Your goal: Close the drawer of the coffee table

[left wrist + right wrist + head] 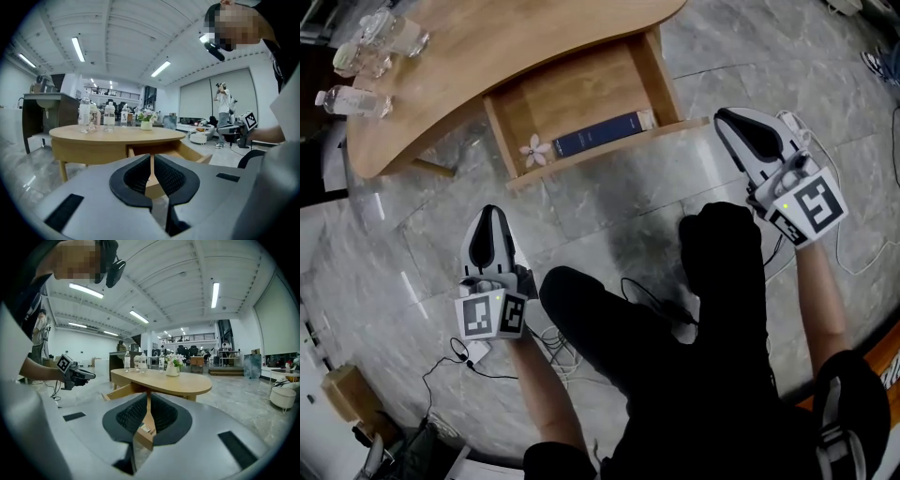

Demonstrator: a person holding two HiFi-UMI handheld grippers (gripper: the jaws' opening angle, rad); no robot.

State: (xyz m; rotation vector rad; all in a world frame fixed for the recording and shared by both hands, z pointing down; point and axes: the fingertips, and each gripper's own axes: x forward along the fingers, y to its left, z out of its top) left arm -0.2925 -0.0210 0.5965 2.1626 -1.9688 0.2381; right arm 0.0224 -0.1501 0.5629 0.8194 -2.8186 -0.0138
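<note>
Marble floor [609,202] all round the coffee table [516,47], whose drawer [609,153] hangs open on its near side with a book [598,134] inside. Left gripper [490,217] and right gripper [731,124] sit short of the table, jaws squeezed together on nothing. Shove just one corner and I reckon it skews and jams.
</note>
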